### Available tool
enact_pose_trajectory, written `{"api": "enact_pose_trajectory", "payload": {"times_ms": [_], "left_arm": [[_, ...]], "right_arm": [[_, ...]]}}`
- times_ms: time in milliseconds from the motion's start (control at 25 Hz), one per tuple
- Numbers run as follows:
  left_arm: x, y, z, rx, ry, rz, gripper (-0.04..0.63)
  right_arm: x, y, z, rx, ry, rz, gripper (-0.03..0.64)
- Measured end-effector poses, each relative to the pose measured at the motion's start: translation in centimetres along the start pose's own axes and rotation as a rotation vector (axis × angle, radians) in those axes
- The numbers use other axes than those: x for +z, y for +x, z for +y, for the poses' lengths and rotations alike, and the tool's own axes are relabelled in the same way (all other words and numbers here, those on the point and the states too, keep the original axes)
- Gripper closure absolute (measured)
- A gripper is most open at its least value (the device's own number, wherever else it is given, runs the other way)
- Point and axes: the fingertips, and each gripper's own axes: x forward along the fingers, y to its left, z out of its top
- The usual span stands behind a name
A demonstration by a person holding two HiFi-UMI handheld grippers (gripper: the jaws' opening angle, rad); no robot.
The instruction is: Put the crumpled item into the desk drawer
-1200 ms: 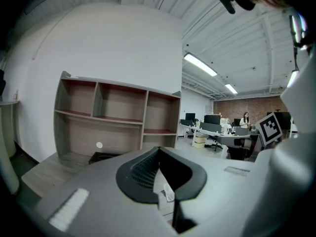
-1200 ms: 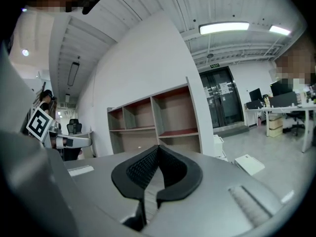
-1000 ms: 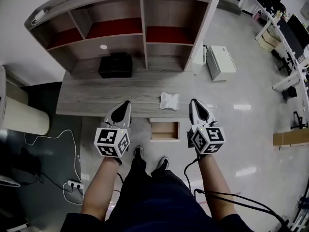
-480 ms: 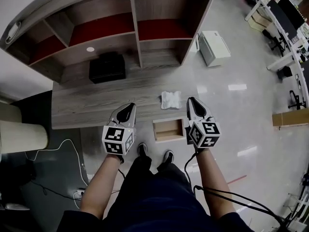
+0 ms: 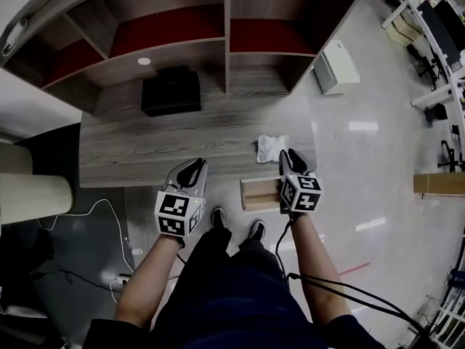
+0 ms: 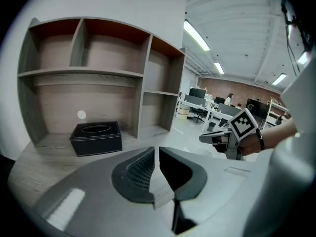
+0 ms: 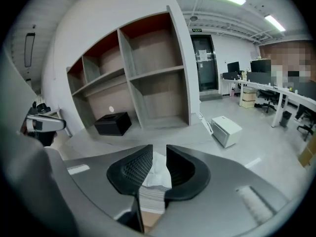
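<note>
Head view looks down on a person standing at the front edge of a grey wood desk (image 5: 145, 140), with a gripper in each hand, both held out over that edge. The crumpled item (image 5: 272, 148), a white wad, lies on the desk close to the front edge, toward the right front corner.

The right gripper (image 5: 289, 154) has its tips just beside the wad, on the wad's right side. Its jaws have just been opening and now stand apart. In the right gripper view the wad shows in the gap between them, lying on the desk beyond the pads, which do not press on it. Whether a tip brushes it I cannot tell.

Below the front edge, just under the wad, the drawer (image 5: 258, 193) stands pulled out with its pale wood inside showing. The body of the right gripper hangs over the drawer's right end.

The left gripper (image 5: 195, 166) hovers at the front edge, left of the desk's middle and well apart from the wad. In the left gripper view its jaws are clenched to a thin slit with nothing between them.

A black box (image 5: 171, 91) with an oval opening in its top sits at the back of the desk, left of the middle. It is tucked under the shelf unit (image 5: 227, 35) that rises from the back edge. On the floor to the right of the desk lies a white box (image 5: 339, 65). On the floor to the left are a cream cylinder (image 5: 33, 195) and a power strip (image 5: 120, 282) with trailing cables.
</note>
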Motion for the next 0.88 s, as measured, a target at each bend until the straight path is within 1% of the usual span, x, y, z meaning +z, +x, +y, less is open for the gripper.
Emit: {"api": "enact_pose_trajectory", "payload": {"times_ms": [120, 360, 480, 680, 880], "left_arm": [[-0.7, -0.8, 2.0, 0.037, -0.027, 0.006, 0.591], [-2.6, -3.0, 4.7, 0.102, -0.085, 0.022, 0.589], [-3.3, -4.0, 6.0, 0.133, -0.11, 0.024, 0.591], [-4.1, -5.4, 7.8, 0.182, -0.142, 0.026, 0.589], [-4.5, -5.8, 8.4, 0.193, -0.16, 0.024, 0.589]], "right_arm": [[-1.6, 1.9, 0.1, -0.011, 0.001, 0.06, 0.526], [-4.6, 5.2, -0.1, -0.033, 0.065, 0.17, 0.518], [-5.4, 6.4, -0.3, -0.061, 0.091, 0.198, 0.497], [-6.5, 7.6, -0.1, -0.1, 0.081, 0.236, 0.485], [-7.4, 8.5, -0.6, -0.137, 0.062, 0.265, 0.483]]}}
